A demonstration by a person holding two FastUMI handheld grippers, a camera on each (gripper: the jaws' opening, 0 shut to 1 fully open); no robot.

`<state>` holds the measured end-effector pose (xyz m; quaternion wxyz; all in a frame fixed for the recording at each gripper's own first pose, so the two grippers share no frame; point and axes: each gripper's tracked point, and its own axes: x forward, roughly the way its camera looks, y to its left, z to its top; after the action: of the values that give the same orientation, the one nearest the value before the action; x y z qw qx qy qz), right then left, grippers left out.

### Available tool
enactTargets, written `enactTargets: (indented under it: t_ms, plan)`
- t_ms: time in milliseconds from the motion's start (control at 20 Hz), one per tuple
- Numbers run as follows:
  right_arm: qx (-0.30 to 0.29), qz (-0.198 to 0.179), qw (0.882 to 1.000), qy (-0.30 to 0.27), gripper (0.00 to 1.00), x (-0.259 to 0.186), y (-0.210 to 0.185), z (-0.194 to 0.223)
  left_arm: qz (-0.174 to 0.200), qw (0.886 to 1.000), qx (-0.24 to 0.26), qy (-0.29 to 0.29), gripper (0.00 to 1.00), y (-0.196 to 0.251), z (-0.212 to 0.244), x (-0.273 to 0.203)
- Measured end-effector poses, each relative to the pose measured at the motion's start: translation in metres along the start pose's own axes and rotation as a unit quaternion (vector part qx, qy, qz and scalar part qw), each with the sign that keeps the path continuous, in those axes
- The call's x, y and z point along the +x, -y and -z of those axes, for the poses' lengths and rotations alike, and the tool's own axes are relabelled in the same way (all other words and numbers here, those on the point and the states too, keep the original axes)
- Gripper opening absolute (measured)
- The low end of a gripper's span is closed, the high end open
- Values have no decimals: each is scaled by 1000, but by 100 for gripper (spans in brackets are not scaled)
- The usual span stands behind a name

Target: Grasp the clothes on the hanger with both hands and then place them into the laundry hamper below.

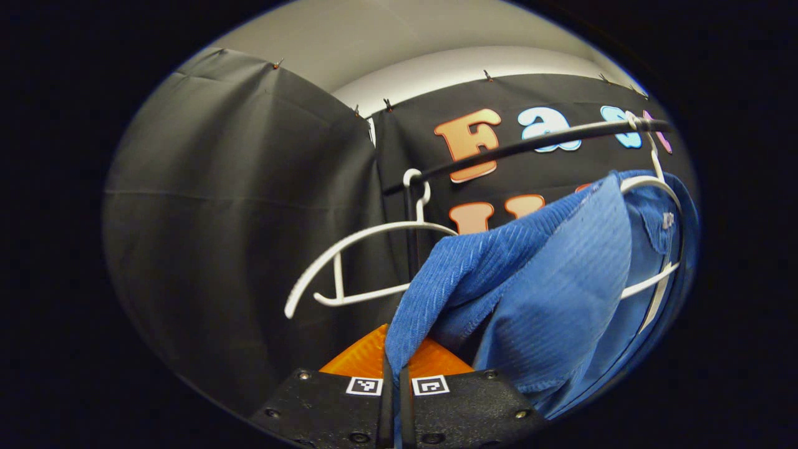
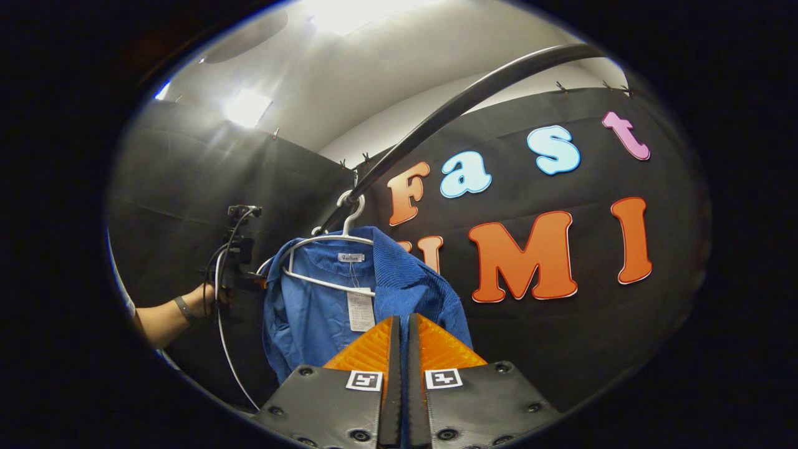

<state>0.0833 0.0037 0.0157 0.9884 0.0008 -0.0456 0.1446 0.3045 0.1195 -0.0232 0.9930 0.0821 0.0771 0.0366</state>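
Left gripper view, foreground: the left gripper [image 1: 394,368] has its two fingers drawn together on a fold of the blue corduroy garment [image 1: 548,287]; the cloth runs down into the narrow slot between them, so both fingers press on it. From this pinch the fabric rises to the right, where it hangs over a white hanger [image 1: 651,187] whose hook sits on the black rail [image 1: 530,144]. Beside it, to the left and nearer the rail's upright, hangs a second white hanger [image 1: 349,262] that carries nothing. Black cloth forms the booth's wall [image 1: 237,206] behind.

Right gripper view, foreground: the right gripper [image 2: 403,349] has its fingers nearly closed, with a thin slot left between them. The garment [image 2: 312,312] lies just behind the fingertips; whether its edge is caught in the slot cannot be told from this angle.

Middle distance, right gripper view: the garment is seen from the open front, with its collar label and a white paper tag [image 2: 360,310] hanging inside, details that the left gripper view does not give. The hanger [image 2: 330,249] hooks the rail [image 2: 474,96], which sweeps up to the right. At the garment's left edge a person's hand [image 2: 209,299], a band on the wrist, holds the other gripper against the cloth.

Far: wall and pale ceiling [image 2: 349,68] with bright lamps.
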Motion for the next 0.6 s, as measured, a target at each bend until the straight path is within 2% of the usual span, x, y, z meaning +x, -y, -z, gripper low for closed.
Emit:
enactTargets:
  t_ms: [200, 300, 350, 400, 450, 500, 550, 600]
  plan:
    - [-7, 31, 1000, 1, 11, 3, 7, 7, 16, 1000, 8, 12, 4, 22, 8, -18]
    - [-5, 40, 999, -25, 46, 12, 7, 29, 20, 1000, -4, 12, 4, 27, 11, -28]
    - [2, 44, 998, -35, 59, 19, 4, 40, 24, 999, -18, 12, 6, 28, 11, -33]
    - [14, 48, 998, -39, 85, 29, -1, 48, 25, 999, -29, 12, 5, 26, 11, -37]
    - [28, 44, 998, -40, 84, 38, -12, 52, 24, 999, -34, 13, 5, 22, 9, -40]
    - [38, 41, 998, -39, 98, 49, -21, 58, 22, 999, -37, 15, 4, 18, 10, -45]
    - [45, 45, 997, -41, 97, 60, -26, 66, 20, 999, -41, 18, 6, 16, 8, -51]
    - [55, 52, 996, -47, 89, 73, -27, 78, 18, 999, -44, 21, 4, 14, 5, -59]
